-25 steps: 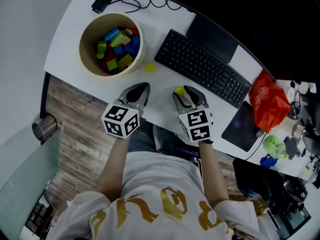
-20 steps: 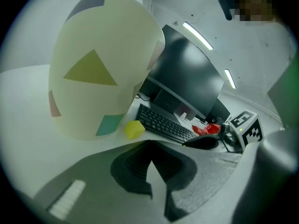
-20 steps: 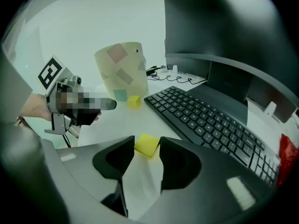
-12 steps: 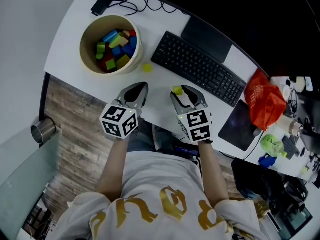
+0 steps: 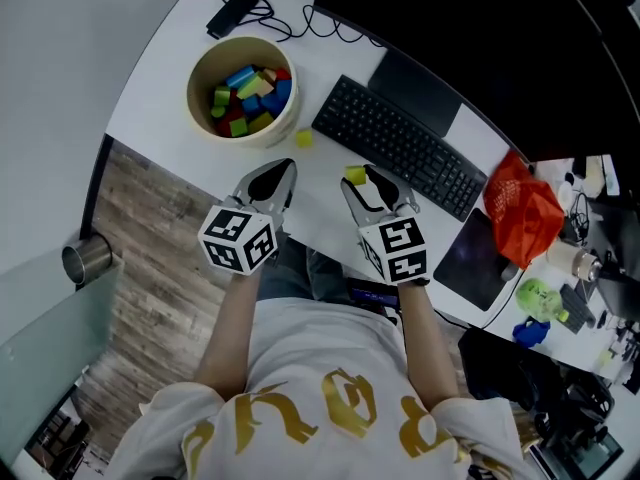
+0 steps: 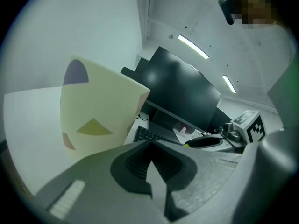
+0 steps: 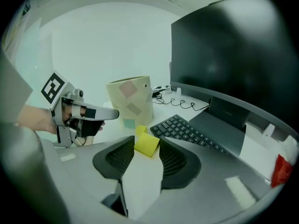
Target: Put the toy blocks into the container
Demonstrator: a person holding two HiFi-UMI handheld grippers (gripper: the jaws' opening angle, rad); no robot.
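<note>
Here, right claw (image 5: 360, 181) clamping square yellow block (image 7: 146, 144); left claw (image 5: 280, 172) closed, empty; round cream container (image 5: 260, 136)

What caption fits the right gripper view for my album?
Right gripper grips a yellow toy block, with the cream container and keyboard ahead.

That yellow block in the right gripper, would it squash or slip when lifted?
The yellow block is probably stiff: its edges look sharp between the right gripper's pads. Flat faces suggest it won't roll. It looks small beside the jaws, so likely light.

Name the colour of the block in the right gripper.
The block is yellow; right gripper view.
</note>
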